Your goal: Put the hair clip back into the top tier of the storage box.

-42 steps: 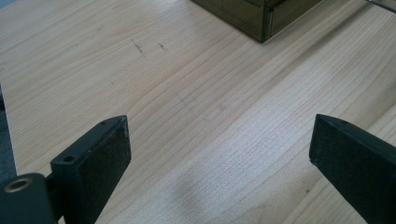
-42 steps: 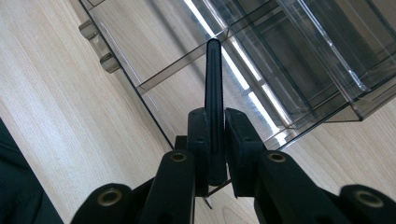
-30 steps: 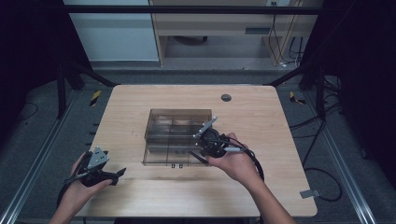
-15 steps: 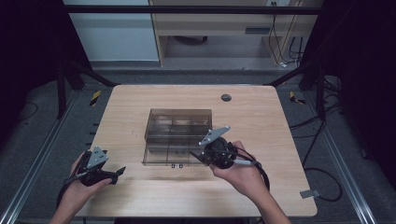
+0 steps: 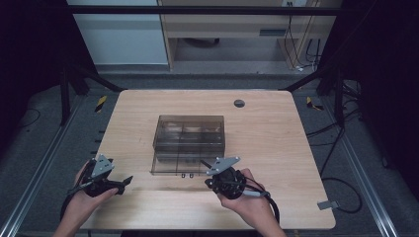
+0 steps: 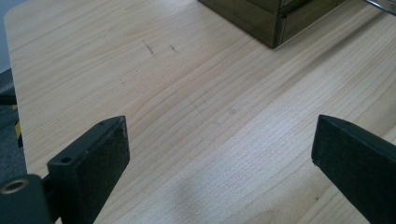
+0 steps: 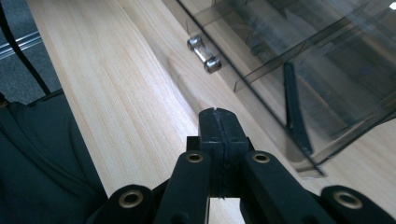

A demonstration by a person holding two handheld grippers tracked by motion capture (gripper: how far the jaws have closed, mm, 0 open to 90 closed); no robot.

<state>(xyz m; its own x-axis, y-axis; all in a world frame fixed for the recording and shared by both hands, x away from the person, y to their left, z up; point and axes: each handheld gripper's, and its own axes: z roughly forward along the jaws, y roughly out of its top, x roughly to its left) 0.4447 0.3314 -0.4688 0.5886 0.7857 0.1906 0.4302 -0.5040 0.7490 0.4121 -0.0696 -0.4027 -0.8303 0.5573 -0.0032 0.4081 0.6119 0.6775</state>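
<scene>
A smoky clear plastic box (image 5: 189, 133) stands at the table's centre. Its bottom drawer (image 7: 327, 70) is slid out toward me, with a small metal handle (image 7: 204, 55) on its front. A thin black strip (image 7: 294, 107) lies inside the drawer near its right front corner. My right gripper (image 5: 210, 181) sits just in front of that corner, pointing left along the drawer front, jaws shut with nothing between them (image 7: 218, 116). My left gripper (image 5: 124, 180) rests at the near left of the table, jaws wide open and empty (image 6: 219, 144) over bare wood.
The wooden table (image 5: 276, 148) has a round grommet hole (image 5: 239, 103) at the back. The box's corner (image 6: 275, 28) lies ahead of the left gripper. Metal frame rails run along both sides of the table, and cables lie on the floor at right.
My right gripper has drawn back from over the box toward the near edge and now sits low in front of the drawer. The left gripper has stayed in place.
</scene>
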